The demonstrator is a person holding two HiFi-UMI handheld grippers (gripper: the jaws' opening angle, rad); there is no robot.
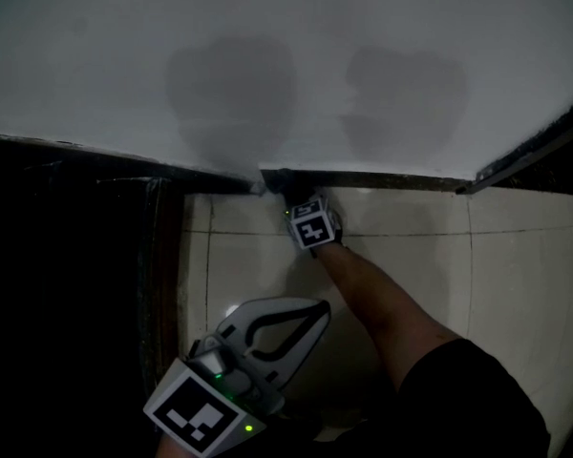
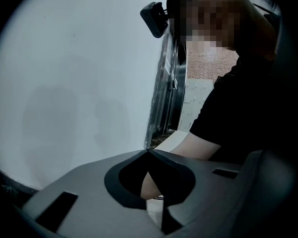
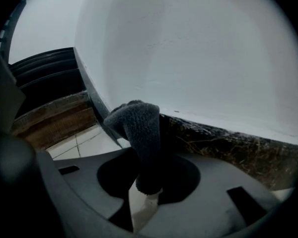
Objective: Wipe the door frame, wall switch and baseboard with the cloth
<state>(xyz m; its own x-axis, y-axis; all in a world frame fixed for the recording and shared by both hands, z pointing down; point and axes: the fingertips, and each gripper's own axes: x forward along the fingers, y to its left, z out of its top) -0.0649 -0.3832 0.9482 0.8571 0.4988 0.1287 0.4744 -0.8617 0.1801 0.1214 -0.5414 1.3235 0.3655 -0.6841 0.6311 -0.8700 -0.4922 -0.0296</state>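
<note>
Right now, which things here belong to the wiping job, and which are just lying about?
In the job:
cloth, clamped in the right gripper
baseboard, with the cloth up against it

Just there:
left gripper, shut on nothing, held back
wall
floor tiles
</note>
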